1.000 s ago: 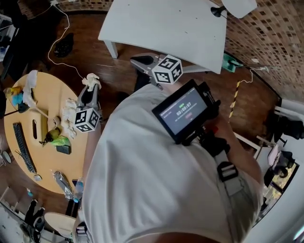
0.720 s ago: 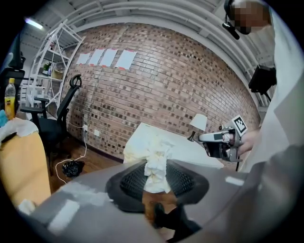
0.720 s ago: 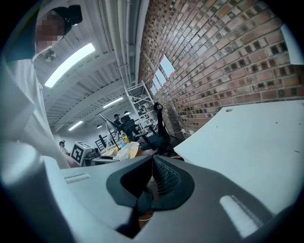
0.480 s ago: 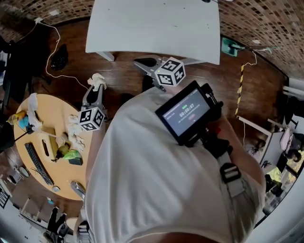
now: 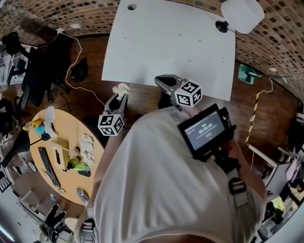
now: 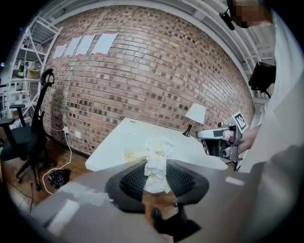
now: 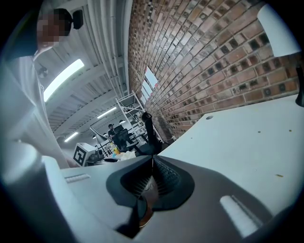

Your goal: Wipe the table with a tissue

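A crumpled white tissue (image 6: 156, 163) is pinched between the jaws of my left gripper (image 6: 156, 167). In the head view that gripper (image 5: 120, 95) hangs over the wood floor, just short of the near edge of the white table (image 5: 171, 42), with the tissue (image 5: 121, 88) sticking out of its tip. My right gripper (image 5: 164, 81) reaches over the table's near edge, and its marker cube (image 5: 188, 93) is behind it. In the right gripper view the jaws (image 7: 152, 160) meet at the tips with nothing between them, and the white tabletop (image 7: 247, 137) spreads out ahead.
A round wooden table (image 5: 35, 142) at the left carries a keyboard (image 5: 48, 167) and clutter. A black office chair (image 5: 40, 71) and a white cable (image 5: 83, 71) are on the floor at the left. A white lamp (image 5: 241, 13) stands at the white table's far right corner, by the brick wall.
Both grippers have swung away from the round wooden table toward the white table. The tissue stays in the left jaws. The right gripper now reaches the white table's edge.
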{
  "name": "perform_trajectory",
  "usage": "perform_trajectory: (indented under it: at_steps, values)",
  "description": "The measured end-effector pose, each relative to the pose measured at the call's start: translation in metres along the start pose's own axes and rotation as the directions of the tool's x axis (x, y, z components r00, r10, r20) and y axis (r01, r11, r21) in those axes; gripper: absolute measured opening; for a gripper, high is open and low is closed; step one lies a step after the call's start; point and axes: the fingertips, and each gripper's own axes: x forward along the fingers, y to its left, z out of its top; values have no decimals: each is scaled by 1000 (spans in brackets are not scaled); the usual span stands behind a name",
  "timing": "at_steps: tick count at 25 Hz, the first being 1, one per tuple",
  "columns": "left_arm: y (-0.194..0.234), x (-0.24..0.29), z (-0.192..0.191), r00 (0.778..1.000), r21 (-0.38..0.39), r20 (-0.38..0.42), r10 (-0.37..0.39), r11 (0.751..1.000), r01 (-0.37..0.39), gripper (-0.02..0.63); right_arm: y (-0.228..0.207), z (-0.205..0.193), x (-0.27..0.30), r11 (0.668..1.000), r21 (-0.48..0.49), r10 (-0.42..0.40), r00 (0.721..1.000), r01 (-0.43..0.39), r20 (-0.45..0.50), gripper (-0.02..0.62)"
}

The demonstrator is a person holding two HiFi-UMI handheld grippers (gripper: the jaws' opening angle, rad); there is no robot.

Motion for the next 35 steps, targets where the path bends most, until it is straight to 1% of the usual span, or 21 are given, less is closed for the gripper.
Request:
perform_trajectory:
  at_steps: [5,8,10,14,19,23,27,30,35]
  values:
    - [-14,48,15,999,-21,-52,-12,1000,11,129,-45,19,-19,999,43,3,999,-5,39,9]
    - [-23,85,27,995,11,-101,-6,1000,8,129,-82,27,-34,997,75,-6,999,2,52,9]
    - [-26,106,39,993,47,-119,2,999,3,129,-102,33,-36,997,71,-6,999,3,45,8]
    - [-24,108,49,992,95,-123,23,995,-11,129,-102,31,-35,998,68,1,999,-4,40,8]
    - [-10,105,49,989,110,-134,62,993,-47,129,-101,36,-32,997,73,-12,998,8,60,8]
    - [-2,117,56,990,110,-134,48,993,-33,129,-111,40,-36,995,81,-55,996,50,67,8]
    - [11,139,68,990,91,-142,1,996,12,130,-123,54,-36,991,87,-108,990,101,86,8]
    - [25,151,78,988,94,-152,-39,994,54,130,-126,66,-36,983,87,-172,978,162,118,9]
    - [66,169,88,982,123,-171,-75,988,97,129,-122,75,-30,960,106,-273,948,258,164,9]
